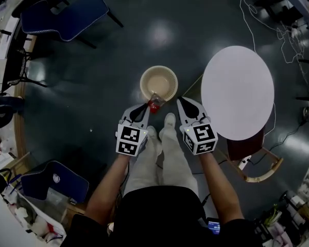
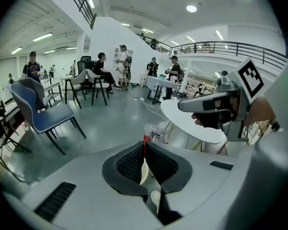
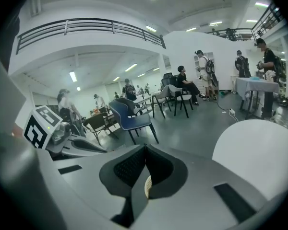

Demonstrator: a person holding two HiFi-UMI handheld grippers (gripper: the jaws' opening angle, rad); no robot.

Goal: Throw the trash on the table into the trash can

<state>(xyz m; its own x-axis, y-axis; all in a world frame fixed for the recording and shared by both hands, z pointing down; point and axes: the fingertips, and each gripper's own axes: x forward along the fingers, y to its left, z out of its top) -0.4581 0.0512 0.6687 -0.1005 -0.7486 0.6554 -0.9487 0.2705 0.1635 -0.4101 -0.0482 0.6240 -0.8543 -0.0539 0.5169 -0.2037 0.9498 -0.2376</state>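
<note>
Head view puts the small clear plastic wrapper with a red edge (image 1: 155, 105) just at the near rim of the round beige trash can (image 1: 158, 78), which stands on the dark floor. The left claw (image 1: 147, 107) pinches that wrapper by its red strip; in the left gripper view the jaws are pressed together on it, the crinkled clear part (image 2: 155, 133) sticking out past the tips (image 2: 145, 139). The right claw (image 1: 179, 100) hangs at the can's other near side (its jaws meet with nothing between them (image 3: 145, 150)). Right of the can stands the round white surface (image 1: 238, 91), close to it and bare on top. A blue padded chair (image 1: 64, 14) sits well apart from the can, at upper left.
</note>
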